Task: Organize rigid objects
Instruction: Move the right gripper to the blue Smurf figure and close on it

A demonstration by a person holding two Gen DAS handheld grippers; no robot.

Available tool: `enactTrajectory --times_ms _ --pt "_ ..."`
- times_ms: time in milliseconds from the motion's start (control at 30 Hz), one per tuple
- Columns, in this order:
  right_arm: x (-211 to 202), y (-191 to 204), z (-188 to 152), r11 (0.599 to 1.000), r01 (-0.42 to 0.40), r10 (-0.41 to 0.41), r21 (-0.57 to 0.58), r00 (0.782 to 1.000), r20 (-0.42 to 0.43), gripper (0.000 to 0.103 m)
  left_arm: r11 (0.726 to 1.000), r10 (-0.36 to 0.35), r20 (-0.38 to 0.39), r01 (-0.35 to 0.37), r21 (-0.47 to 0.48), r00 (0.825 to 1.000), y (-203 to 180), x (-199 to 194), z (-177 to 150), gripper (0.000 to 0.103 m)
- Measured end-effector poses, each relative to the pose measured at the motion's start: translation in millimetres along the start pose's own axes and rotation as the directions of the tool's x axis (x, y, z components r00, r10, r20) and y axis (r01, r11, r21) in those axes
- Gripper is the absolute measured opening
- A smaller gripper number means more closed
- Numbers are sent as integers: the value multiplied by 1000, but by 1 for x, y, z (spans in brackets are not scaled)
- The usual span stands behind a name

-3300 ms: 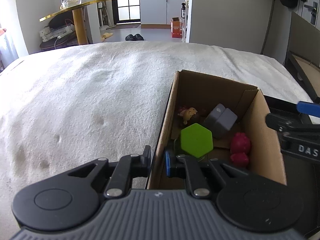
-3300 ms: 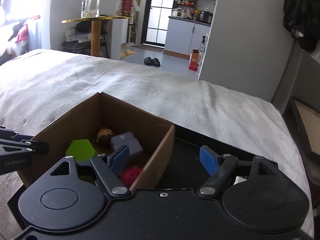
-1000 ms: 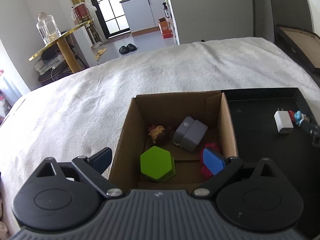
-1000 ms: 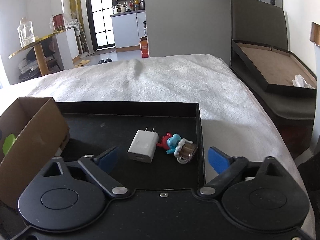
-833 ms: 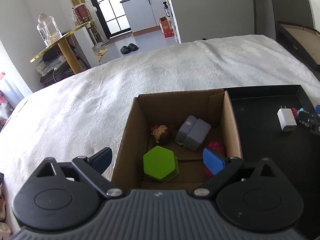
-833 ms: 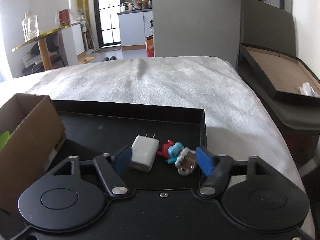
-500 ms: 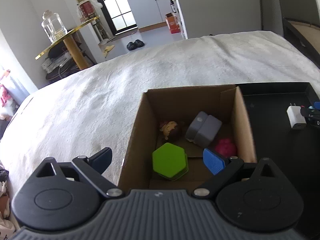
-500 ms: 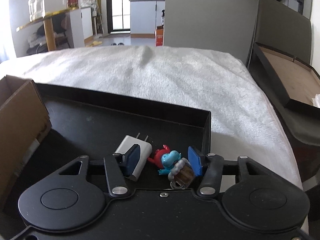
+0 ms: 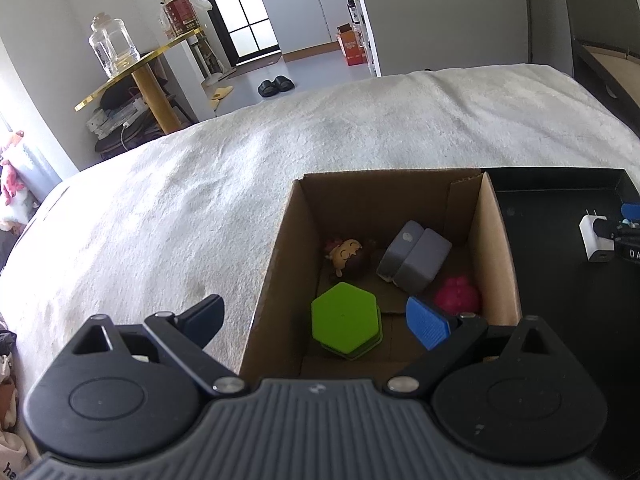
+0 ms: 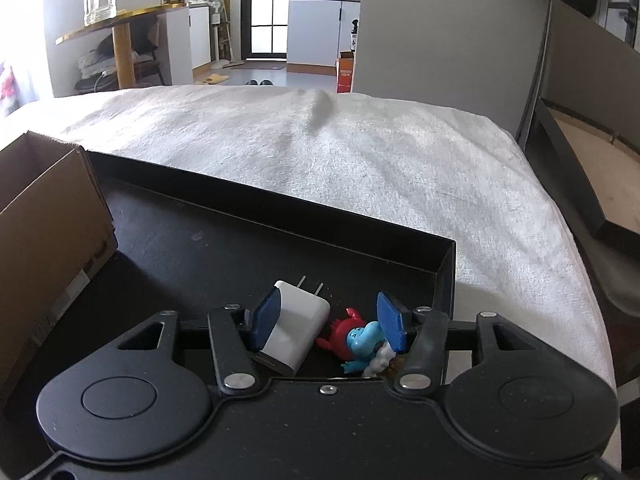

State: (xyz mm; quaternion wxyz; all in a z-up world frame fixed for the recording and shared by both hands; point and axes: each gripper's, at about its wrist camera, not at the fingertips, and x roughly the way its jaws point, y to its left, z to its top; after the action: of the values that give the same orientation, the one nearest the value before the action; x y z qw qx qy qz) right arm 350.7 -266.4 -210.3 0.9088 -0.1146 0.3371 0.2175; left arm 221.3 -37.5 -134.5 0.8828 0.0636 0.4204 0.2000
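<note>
A cardboard box (image 9: 276, 248) holds a green hexagon (image 9: 345, 322), a grey block (image 9: 414, 262), a small doll figure (image 9: 347, 255) and a pink ball (image 9: 457, 299). My left gripper (image 9: 316, 322) is open above the box's near left wall. On the black tray (image 10: 192, 240) lie a white charger (image 10: 298, 330) and a blue and red figurine (image 10: 356, 342). My right gripper (image 10: 329, 326) is low over the tray, jaws partly closed, with both the charger and the figurine between them. The charger (image 9: 594, 238) also shows in the left wrist view.
The box (image 10: 44, 216) stands at the tray's left end on a white blanket (image 9: 168, 208). An open dark case (image 10: 580, 152) lies to the right of the bed. A gold side table (image 9: 136, 68) with a jar stands beyond the bed.
My right gripper moved down and forward to the charger and figurine, and its jaws narrowed around them. My left gripper opened earlier and drifted left over the box.
</note>
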Motion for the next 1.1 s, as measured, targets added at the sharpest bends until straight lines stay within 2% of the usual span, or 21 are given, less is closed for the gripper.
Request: enactTrajectory --times_ms 133,367,567,733,800,900,1033,1067,1100 --pt "-1 5 -1 1000 -14 14 -26 1000 -1 53 1000 -4 5 4 -7 1000 2 -1 0 97" --pt "-13 -6 4 999 35 -34 -22 999 29 51 1000 -7 1 7 -16 1000 5 1 -1 97" --pt "-11 -11 -5 997 35 -37 -73 999 -31 50 1000 -13 4 13 -20 1000 4 1 -1 97" --pt "-6 -13 -9 996 53 -56 -73 998 -40 46 1000 -10 3 10 -19 1000 4 1 -1 97" --pt "-1 -12 -9 995 58 -62 -85 997 -53 47 1000 -9 3 9 -18 1000 5 0 -1 97" --pt "7 -10 -11 996 41 -50 -85 993 -107 45 1000 -12 8 12 -19 1000 5 0 -1 97" --pt "3 -9 -14 997 38 -46 -70 993 -112 45 1000 -11 5 11 -22 1000 5 1 -1 97" --pt "1 -9 -15 997 34 -42 -66 992 -117 42 1000 -11 6 11 -20 1000 5 1 -1 97" --pt "-1 -9 -17 998 33 -40 -62 992 -120 34 1000 -11 7 12 -18 1000 5 0 -1 97"
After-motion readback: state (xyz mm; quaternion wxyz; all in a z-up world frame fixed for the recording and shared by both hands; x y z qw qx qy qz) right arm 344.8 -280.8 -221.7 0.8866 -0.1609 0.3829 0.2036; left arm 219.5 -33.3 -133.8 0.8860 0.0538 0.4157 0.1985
